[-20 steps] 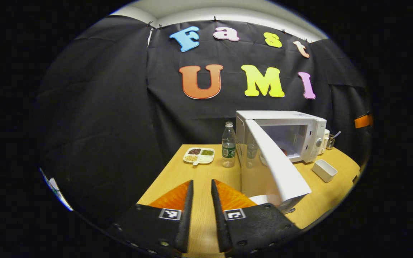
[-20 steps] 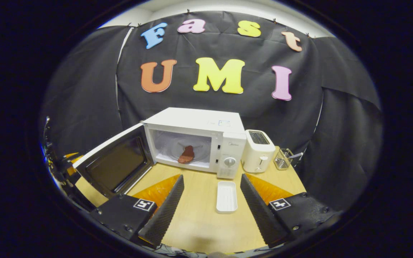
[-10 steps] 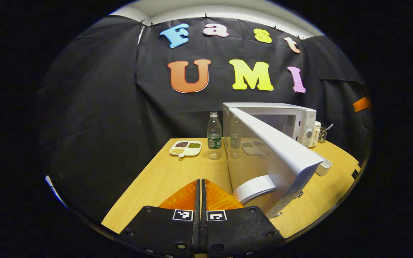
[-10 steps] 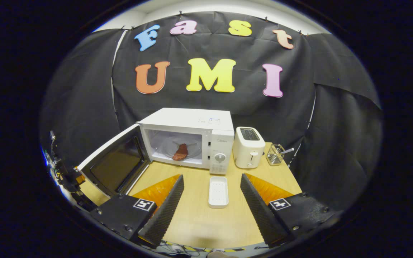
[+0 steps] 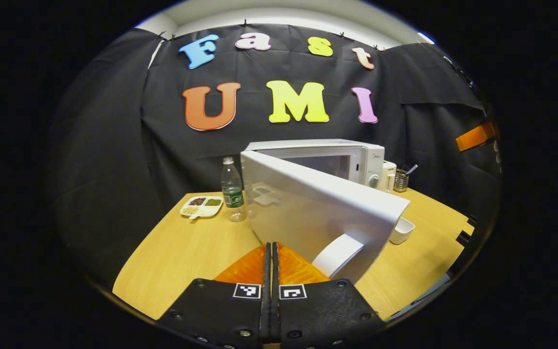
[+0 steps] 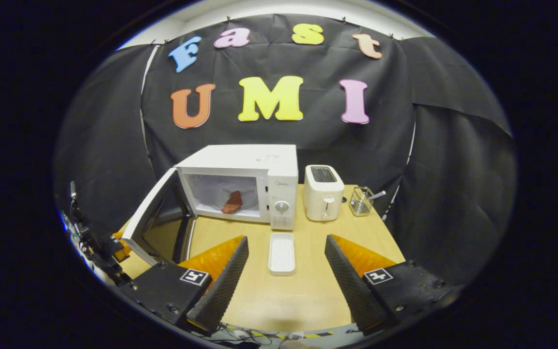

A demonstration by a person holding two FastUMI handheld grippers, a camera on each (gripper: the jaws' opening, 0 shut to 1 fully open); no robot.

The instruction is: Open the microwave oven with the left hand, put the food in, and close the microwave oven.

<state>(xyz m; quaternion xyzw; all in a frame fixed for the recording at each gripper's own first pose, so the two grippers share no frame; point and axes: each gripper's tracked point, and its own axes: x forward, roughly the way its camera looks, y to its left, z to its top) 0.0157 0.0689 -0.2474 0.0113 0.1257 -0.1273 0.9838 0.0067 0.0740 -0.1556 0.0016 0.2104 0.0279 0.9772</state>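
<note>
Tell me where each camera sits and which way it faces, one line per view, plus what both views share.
Left gripper view: rides the left gripper, facing the outside of the microwave door; own fingers pressed together.
Right gripper view: rides the right gripper, facing the microwave front, food inside, white tray; own fingers spread.
Shared: microwave, door, tray, toaster, wooden table.

Left gripper point(image 5: 270, 257), black screwed mounts, square coded tags at bottom centre; right gripper point(image 6: 286, 266), ridged inner faces, matching tags
</note>
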